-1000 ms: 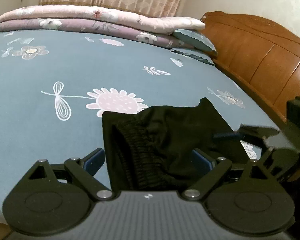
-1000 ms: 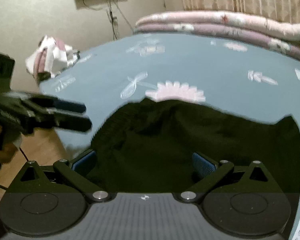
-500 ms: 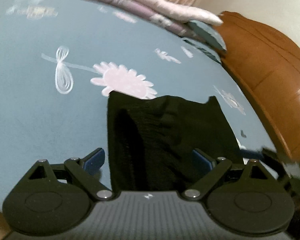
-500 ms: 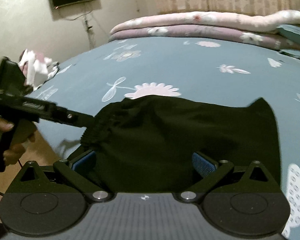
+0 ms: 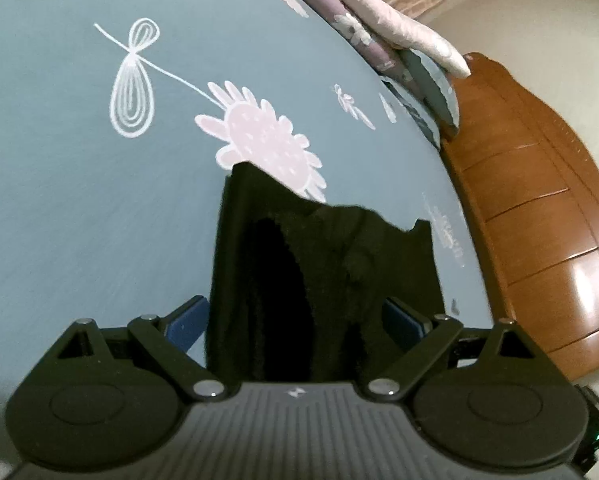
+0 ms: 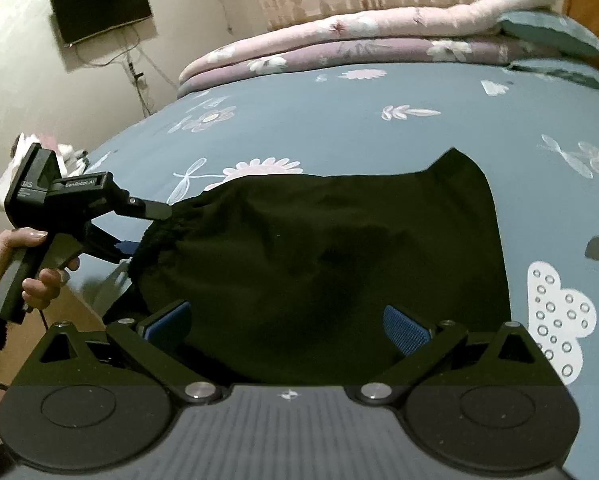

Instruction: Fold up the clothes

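Lying flat on the blue flowered bed sheet (image 6: 379, 136), the black shorts (image 6: 319, 248) sit near the bed's front edge, elastic waistband toward the left. The left hand-held gripper (image 6: 145, 230), seen from the right wrist view with a hand (image 6: 27, 264) around its grip, has its fingers spread wide, one above and one below the gathered waistband, not pinching it. The right hand-held gripper (image 6: 287, 324) also stands wide, its blue pads on either side of the shorts' near hem, cloth between them. Folded quilts (image 6: 359, 40) lie along the far side, with a wooden headboard (image 5: 539, 220) to the right.
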`<state>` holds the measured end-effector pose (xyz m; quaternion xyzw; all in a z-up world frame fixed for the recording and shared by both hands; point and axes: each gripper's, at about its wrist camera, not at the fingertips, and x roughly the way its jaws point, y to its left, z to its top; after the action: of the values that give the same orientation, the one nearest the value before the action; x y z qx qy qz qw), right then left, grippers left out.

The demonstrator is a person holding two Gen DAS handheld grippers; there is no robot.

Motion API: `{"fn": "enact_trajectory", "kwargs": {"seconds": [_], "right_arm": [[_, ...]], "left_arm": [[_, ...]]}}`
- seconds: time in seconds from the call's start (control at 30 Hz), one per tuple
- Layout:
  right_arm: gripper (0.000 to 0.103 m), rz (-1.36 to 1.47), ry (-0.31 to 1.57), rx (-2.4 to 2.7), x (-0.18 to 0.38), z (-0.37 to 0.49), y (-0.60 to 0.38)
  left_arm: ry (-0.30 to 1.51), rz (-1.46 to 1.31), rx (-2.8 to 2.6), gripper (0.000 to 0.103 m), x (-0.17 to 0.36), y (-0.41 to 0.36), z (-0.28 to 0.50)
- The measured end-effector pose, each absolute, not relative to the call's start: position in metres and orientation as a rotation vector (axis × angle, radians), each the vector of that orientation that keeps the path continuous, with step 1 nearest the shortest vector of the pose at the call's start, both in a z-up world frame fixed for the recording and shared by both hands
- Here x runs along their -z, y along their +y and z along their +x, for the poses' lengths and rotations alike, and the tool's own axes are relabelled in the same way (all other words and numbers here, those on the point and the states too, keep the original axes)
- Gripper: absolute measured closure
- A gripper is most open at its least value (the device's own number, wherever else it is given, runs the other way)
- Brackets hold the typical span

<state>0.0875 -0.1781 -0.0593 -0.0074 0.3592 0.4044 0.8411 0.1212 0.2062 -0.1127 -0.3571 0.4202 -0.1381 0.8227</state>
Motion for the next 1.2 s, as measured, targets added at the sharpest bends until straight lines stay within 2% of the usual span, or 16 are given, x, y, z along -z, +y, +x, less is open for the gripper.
{"fn": "enact_trajectory", "kwargs": {"seconds": [0.27, 0.6, 0.8, 1.03, 1.2], "right_arm": [[0.0, 0.025, 0.769, -0.839, 0.061, 0.095, -0.181], [0.0, 0.033, 0.754, -0.836, 0.054, 0.094, -0.192], [0.0, 0.069, 0.761, -0.831, 0.05, 0.098, -0.205], [0.0, 0.224, 0.807, -0.817, 0.046, 0.142, -0.232], [0.0, 0.338, 0.888, -0.833, 0.051, 0.176, -0.254]], "left_arm": [[0.923, -0.809, 0.381, 0.008, 0.121, 0.204, 0.167], [0.983, -0.855, 0.491, 0.007, 0.129, 0.2, 0.124], [0.97, -0.872, 0.5, 0.007, 0.131, 0.2, 0.153], [0.979, -0.806, 0.506, 0.007, 0.127, 0.186, 0.182], [1.006, -0.803, 0.539, 0.007, 0.127, 0.182, 0.154]]}}
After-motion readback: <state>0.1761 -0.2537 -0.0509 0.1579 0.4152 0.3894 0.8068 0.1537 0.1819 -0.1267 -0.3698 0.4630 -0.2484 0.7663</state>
